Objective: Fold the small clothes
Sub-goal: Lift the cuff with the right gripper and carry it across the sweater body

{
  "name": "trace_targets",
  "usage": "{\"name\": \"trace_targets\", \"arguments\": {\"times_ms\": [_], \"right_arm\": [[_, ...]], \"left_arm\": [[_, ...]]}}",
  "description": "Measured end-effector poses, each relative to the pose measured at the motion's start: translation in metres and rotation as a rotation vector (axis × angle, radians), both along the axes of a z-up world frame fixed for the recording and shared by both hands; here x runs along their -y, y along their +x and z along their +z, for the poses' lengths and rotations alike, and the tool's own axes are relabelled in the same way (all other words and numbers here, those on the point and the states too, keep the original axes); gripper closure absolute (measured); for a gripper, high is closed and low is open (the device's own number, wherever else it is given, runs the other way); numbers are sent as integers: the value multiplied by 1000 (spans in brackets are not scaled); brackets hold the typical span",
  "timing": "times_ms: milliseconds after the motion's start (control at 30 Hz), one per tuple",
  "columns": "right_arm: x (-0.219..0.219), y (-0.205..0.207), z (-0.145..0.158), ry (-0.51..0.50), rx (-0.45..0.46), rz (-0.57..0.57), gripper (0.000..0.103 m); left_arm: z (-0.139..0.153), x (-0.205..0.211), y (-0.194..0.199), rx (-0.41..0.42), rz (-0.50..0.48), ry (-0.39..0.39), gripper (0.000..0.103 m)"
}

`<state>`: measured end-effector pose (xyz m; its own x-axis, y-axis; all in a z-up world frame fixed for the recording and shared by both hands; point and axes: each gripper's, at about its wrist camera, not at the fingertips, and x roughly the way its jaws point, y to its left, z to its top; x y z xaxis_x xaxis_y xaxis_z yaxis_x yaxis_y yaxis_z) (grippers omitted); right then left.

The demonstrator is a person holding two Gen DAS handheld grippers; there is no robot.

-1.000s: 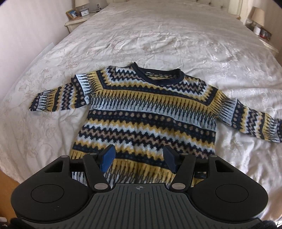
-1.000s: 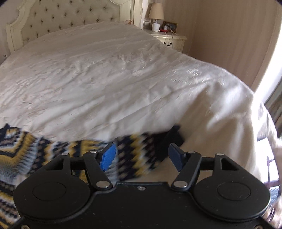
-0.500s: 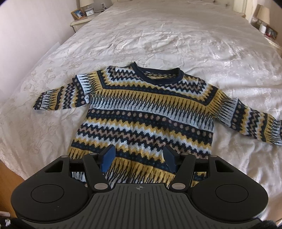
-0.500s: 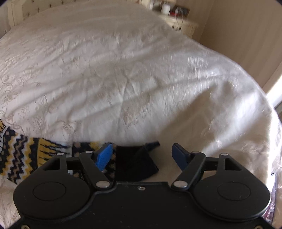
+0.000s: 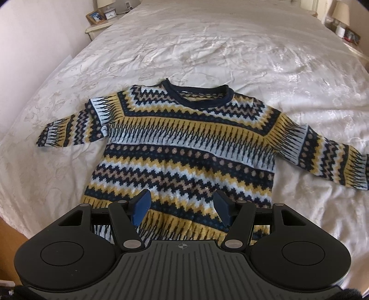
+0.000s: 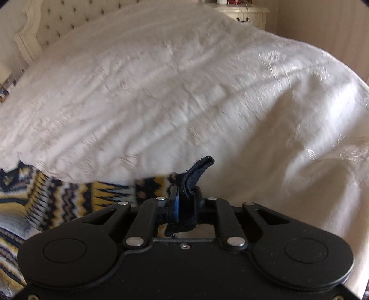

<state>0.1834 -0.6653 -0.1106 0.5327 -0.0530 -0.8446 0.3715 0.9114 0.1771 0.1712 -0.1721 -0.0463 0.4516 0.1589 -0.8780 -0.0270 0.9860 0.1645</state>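
Observation:
A knitted sweater (image 5: 184,143) with navy, yellow and pale blue zigzag bands lies flat, front up, on the white bedspread (image 5: 207,46), both sleeves spread out sideways. My left gripper (image 5: 182,207) hangs open just above its hem, nothing between the blue pads. In the right wrist view the sweater's sleeve (image 6: 110,191) runs in from the left. My right gripper (image 6: 185,203) is closing its jaws on the navy cuff (image 6: 198,170), which sticks up pinched between the pads.
A nightstand (image 5: 101,18) with a photo frame and a clock stands at the far left of the bed; a lamp (image 5: 341,11) at the far right. A tufted headboard (image 6: 46,23) and a white dresser (image 6: 244,11) lie beyond. Wooden floor (image 5: 9,233) shows past the bed's near edge.
My right gripper moved along the sleeve to its end and closed from wide open onto the navy cuff. The left gripper drifted slightly over the hem, still open.

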Motion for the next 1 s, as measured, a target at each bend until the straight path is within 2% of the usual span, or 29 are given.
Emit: {"name": "trace_targets", "arguments": {"times_ms": [167,367,500,667,733,800,900,933,967,1000], "right_arm": [[-29,7,33,36,79,22,85],[-81,34,74,89,180,67,85],[-133,53,104,81,234,112,85],[-215,83,137,89,305,166,94],[-254,96,145,92,327,198,98],[-289,109,144,94,325,212,98],[-321,120,128,77,292,199,91],[-329,120,121,45,273,195,85],[-337,120,113,3,246,191,67],[-345,119,102,-40,218,191,55]], "left_arm": [[2,-8,5,13,-8,-21,44],[3,-29,9,33,-26,-49,44],[2,-59,18,38,-26,-87,44],[1,-108,39,52,-54,-114,44],[1,-131,48,48,-63,-117,44],[2,-155,56,47,-60,-130,44],[3,-186,67,63,-66,-116,44],[3,-193,71,69,-73,-98,44],[2,-199,74,74,-79,-75,44],[1,-203,77,77,-82,-58,44]]}}
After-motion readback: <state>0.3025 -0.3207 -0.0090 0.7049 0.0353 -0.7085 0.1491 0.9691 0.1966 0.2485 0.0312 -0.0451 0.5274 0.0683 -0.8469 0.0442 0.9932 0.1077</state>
